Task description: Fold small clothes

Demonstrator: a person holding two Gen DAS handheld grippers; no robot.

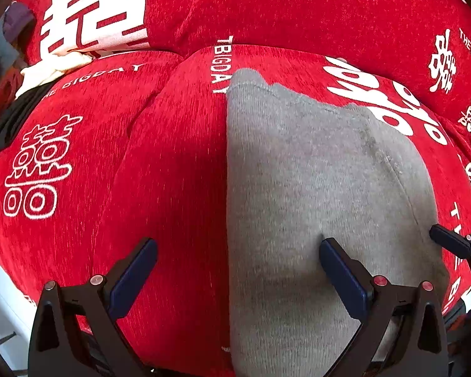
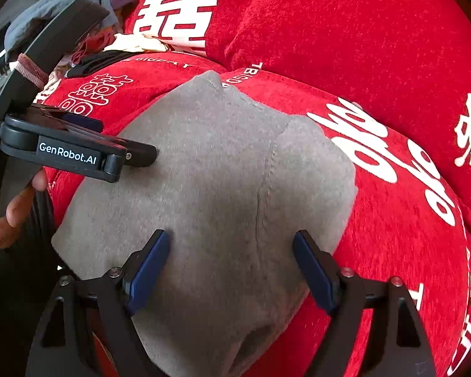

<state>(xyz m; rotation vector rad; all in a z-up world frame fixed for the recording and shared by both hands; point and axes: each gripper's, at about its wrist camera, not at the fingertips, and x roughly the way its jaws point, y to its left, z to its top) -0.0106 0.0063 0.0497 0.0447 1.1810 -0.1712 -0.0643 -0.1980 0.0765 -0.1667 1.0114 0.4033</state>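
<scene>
Hovering over the grey knit garment (image 2: 223, 188), you hold both the left claw (image 1: 238, 270) and right claw (image 2: 230, 267) spread, pinching nothing. It lies flat on the red sofa cover (image 2: 345, 47); whether already folded, unclear. More clothes (image 2: 88, 15) sit piled beyond.

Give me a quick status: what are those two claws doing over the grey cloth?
Left gripper open, straddling grey garment's left edge. Right gripper open over it, holding nothing. Garment flat on red cover. Clothes pile far-left, clear.

The black plastic left gripper (image 2: 141, 154) bore "GenRobot.AI" in white. The red chenille cover (image 2: 298, 31) carried white "BIGDAY" lettering and double-happiness characters.
</scene>
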